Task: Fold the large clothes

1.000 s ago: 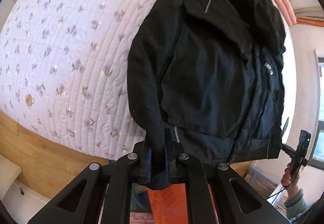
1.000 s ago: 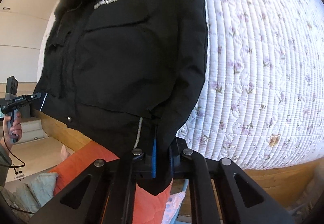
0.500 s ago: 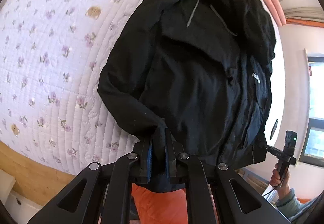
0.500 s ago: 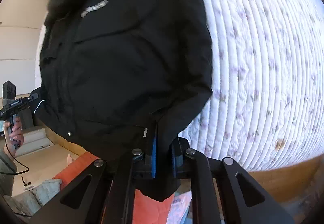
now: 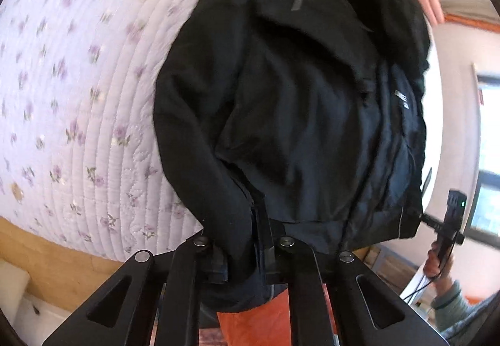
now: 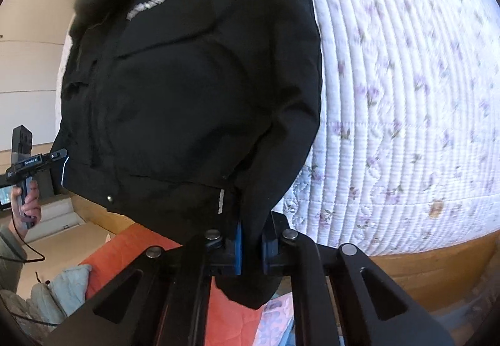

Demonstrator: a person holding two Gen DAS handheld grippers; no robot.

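Jacket [image 5: 300, 114] swung rightward; one jacket, two claws [image 5: 240, 249] [image 6: 251, 247] clamped.

Both wrist cameras look forward along their fingers, close above the bed's edge, facing the black jacket [image 5: 297, 114] and floral quilt [image 6: 406, 127], which both views share.

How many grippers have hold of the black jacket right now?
2. The left gripper pinches one sleeve cuff of the black jacket at its lower edge; the right gripper pinches the other cuff.
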